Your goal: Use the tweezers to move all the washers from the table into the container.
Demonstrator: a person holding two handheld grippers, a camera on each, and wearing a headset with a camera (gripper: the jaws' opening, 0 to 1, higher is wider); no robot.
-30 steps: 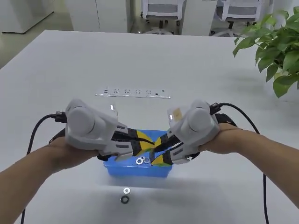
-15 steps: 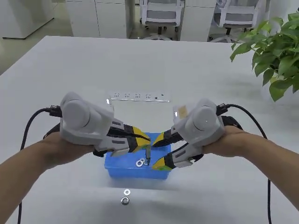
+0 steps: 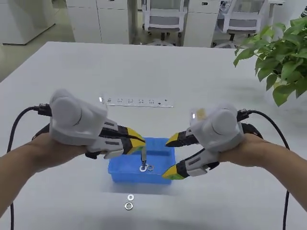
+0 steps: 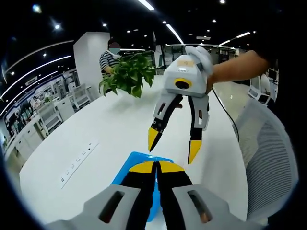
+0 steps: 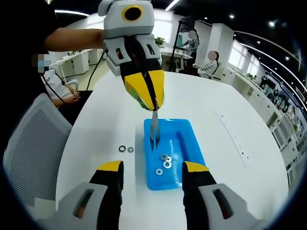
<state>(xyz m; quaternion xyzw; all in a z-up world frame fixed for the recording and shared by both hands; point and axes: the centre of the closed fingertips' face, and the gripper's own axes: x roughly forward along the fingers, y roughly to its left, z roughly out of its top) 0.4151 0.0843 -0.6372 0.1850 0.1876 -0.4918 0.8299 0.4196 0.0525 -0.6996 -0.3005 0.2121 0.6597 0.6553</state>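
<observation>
My left gripper [image 3: 139, 141] is shut on the metal tweezers [image 3: 143, 156], whose tips point down into the blue container [image 3: 120, 168]. Two or three washers [image 3: 146, 167] lie in it under the tweezer tips. Two more washers [image 3: 129, 201] lie on the white table just in front of the container. To the right of the container my right gripper [image 3: 169, 158] hangs open, holding nothing. In the right gripper view the tweezers [image 5: 153, 125] hang from the left gripper [image 5: 152, 103] over the container [image 5: 184, 139], with the table washers [image 5: 126, 149] to its left.
A white power strip [image 3: 134, 101] lies on the table behind the container. A green potted plant [image 3: 280, 62] stands at the right edge. Office chairs [image 3: 163, 17] stand beyond the far side. Cables trail from both grippers.
The two grippers have drawn apart from over the container. The right one has come away to the right, open. The left one keeps the tweezers, tips down in the container.
</observation>
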